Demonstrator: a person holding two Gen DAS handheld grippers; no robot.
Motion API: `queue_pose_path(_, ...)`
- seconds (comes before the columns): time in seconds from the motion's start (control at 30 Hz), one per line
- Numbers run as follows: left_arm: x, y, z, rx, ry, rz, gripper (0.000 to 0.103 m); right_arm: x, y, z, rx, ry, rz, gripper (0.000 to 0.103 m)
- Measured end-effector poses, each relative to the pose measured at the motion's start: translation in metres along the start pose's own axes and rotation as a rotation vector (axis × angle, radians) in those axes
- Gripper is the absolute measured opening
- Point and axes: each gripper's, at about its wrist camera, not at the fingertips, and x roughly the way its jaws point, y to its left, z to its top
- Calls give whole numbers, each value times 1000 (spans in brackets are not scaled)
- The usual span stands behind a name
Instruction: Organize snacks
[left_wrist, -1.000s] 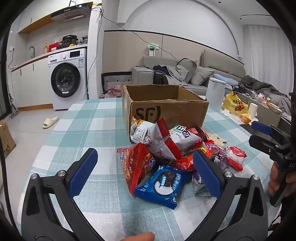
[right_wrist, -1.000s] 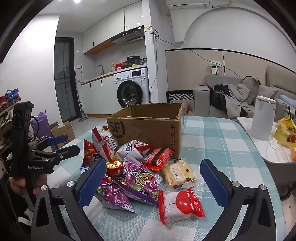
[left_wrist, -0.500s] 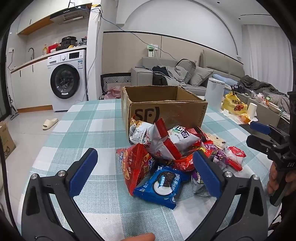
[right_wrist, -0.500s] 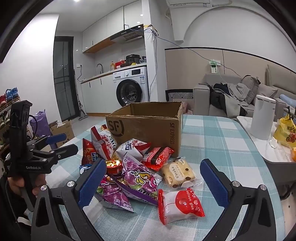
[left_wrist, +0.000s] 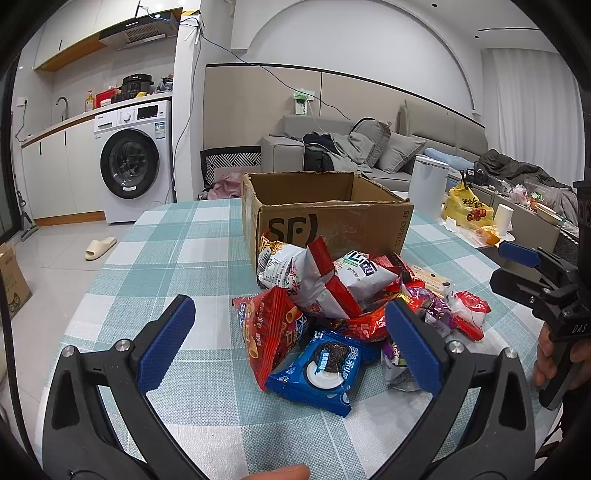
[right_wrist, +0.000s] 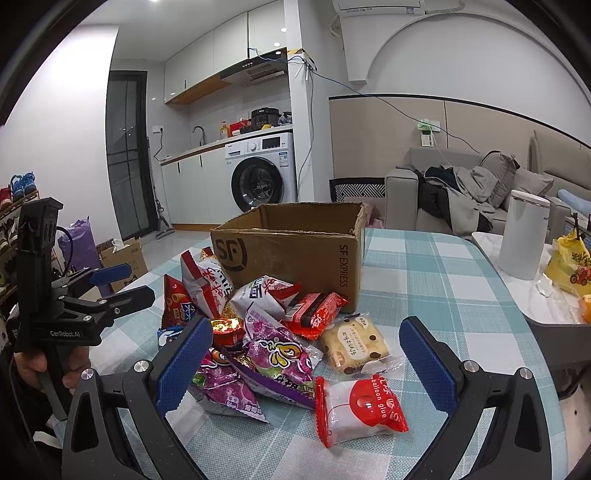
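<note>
Over the last second we eased the left gripper and right gripper slightly nearer; jaws wide, empty. Crinkly foil snack packets stay heaped on the checked worktop against the brown cardboard box. No sorting begun.

Snack packets lie heaped on the table (just before the cardboard box).

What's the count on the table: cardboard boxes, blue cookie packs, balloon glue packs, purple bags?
cardboard box: 1
blue cookie pack: 1
balloon glue pack: 1
purple bags: 2
Total: 5
</note>
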Motion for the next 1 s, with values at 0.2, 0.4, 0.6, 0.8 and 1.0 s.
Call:
queue_pose_path(0.2,2,0,0,1,-1,0,102,0,0,0,0,-1,-1,103)
queue_pose_path(0.4,2,0,0,1,0,0,102,0,0,0,2,1,-4,103)
queue_pose_path(0.6,1,0,-1,2,-1,0,102,0,-3,0,7,7,-23,103)
queue_pose_path(0.8,2,0,-1,2,-1,-1,102,1,-2,0,4,11,-44,103)
queue_pose_path(1.0,1,0,-1,2,0,0,102,2,-2,0,7,12,-53,103)
